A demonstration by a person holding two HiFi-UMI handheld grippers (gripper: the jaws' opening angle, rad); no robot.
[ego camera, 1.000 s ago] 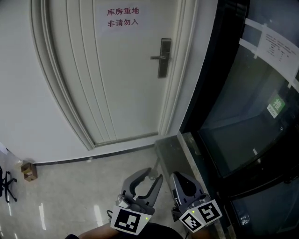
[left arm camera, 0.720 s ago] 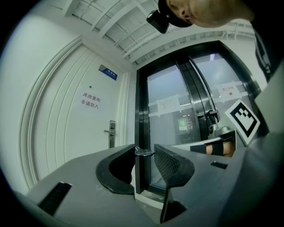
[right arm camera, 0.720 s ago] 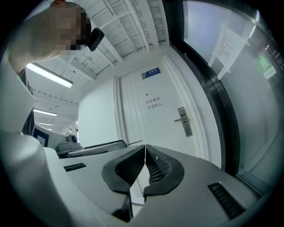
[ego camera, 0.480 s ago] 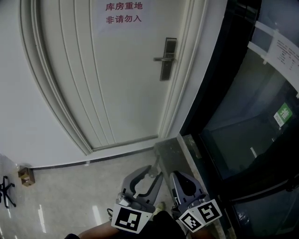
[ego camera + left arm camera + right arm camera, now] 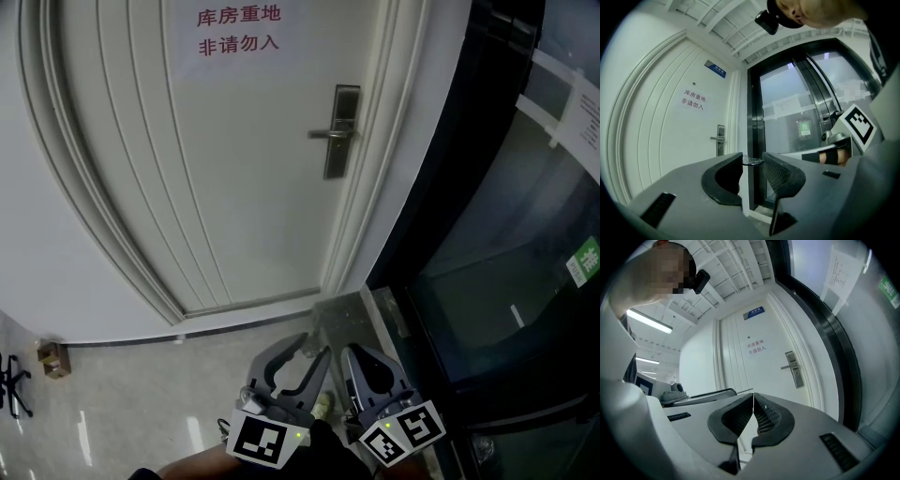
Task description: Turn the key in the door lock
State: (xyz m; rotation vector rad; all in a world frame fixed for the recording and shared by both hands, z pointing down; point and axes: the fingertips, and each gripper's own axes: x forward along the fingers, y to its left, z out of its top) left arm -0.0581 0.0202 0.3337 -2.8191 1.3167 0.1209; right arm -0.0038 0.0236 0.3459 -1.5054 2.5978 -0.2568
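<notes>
The white door (image 5: 234, 169) carries a silver lock plate with a lever handle (image 5: 339, 133), well ahead of and above both grippers. The left gripper view shows the lock plate (image 5: 720, 139) small and far off, and it is also distant in the right gripper view (image 5: 793, 368). My left gripper (image 5: 752, 162) is shut on a small flat metal key (image 5: 753, 161) that bridges its jaw tips. In the head view the left gripper (image 5: 314, 350) is held low near the person's body. My right gripper (image 5: 349, 356) sits beside it, shut with nothing in it (image 5: 753, 397).
A paper sign with red characters (image 5: 237, 30) is stuck on the door. A black-framed glass partition (image 5: 506, 244) runs along the right. A grey ledge (image 5: 349, 314) lies at the door's foot. On the floor at left are a small cardboard box (image 5: 52, 357) and a chair base (image 5: 11, 394).
The head view has come closer to the door; the lock plate now looks larger and lower in the frame. Both grippers stay low with jaws unchanged.
</notes>
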